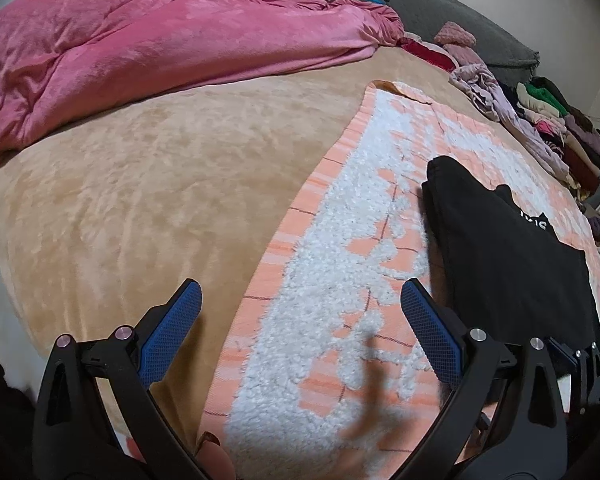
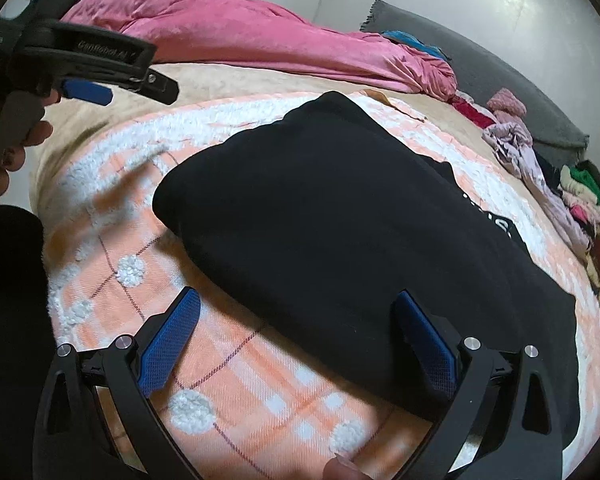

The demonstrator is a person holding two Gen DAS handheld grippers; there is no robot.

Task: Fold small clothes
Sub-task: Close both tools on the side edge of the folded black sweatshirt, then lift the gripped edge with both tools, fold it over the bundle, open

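Observation:
A black garment with white lettering lies folded flat on an orange-and-white fleecy blanket; it also shows at the right of the left wrist view. My right gripper is open and empty, just above the garment's near edge. My left gripper is open and empty, over the blanket to the left of the garment. The left gripper also shows at the upper left of the right wrist view.
The blanket lies on a beige bed cover. A pink duvet is bunched at the far side. A pile of mixed clothes runs along the right edge. A grey cushion stands behind it.

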